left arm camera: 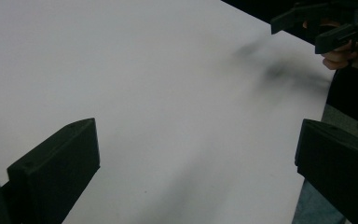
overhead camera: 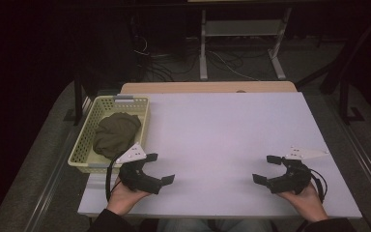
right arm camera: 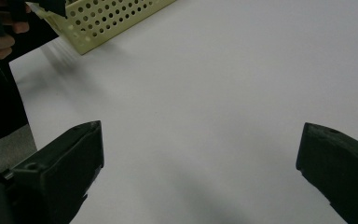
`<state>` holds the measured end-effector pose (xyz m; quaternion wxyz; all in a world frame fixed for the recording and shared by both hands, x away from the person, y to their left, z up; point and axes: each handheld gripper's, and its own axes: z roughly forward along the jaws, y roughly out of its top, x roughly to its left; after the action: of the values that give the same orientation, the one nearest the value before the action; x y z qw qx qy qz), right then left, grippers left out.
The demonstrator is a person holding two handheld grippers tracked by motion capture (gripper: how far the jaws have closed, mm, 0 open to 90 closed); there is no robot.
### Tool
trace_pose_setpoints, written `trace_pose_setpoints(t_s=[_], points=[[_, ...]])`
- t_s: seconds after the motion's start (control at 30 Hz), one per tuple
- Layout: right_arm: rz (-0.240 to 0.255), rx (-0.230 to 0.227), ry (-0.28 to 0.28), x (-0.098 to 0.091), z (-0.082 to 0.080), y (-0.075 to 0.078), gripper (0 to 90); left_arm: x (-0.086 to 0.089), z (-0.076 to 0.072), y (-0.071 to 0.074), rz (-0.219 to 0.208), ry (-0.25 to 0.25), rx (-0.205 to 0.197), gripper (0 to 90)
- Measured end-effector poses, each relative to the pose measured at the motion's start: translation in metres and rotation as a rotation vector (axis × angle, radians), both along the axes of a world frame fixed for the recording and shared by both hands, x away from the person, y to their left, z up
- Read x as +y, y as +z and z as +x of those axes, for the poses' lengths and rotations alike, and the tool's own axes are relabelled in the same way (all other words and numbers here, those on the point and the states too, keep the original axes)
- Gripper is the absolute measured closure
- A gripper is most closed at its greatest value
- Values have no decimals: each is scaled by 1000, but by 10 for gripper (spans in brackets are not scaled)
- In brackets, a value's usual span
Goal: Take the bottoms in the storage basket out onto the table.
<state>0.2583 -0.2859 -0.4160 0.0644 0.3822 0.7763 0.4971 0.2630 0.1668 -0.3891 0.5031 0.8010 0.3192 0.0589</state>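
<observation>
A pale yellow perforated basket (overhead camera: 82,147) stands at the table's left edge with a crumpled dark olive cloth (overhead camera: 116,134) lying in it. My left gripper (overhead camera: 160,167) rests near the front edge, just right of the basket's near corner, open with nothing between its jaws. My right gripper (overhead camera: 264,168) sits at the front right, also open and holding nothing. In the left gripper view my left gripper (left arm camera: 196,172) spans bare white board, with the right gripper (left arm camera: 326,23) far off. In the right gripper view my right gripper (right arm camera: 200,172) faces the basket (right arm camera: 116,18).
The white tabletop (overhead camera: 222,130) lies on a wooden board (overhead camera: 207,87). Beyond the far edge are a metal stand (overhead camera: 241,43) and loose cables (overhead camera: 164,67) on the floor. A dark frame post (overhead camera: 78,99) stands beside the basket.
</observation>
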Motion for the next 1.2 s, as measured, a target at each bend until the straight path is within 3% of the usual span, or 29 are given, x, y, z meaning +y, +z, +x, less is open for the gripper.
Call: trace_pose_setpoints(t_s=[1.2], points=[[-12,-3,8,1,-1,0,2,19,25,48,121,-12,-15,0]])
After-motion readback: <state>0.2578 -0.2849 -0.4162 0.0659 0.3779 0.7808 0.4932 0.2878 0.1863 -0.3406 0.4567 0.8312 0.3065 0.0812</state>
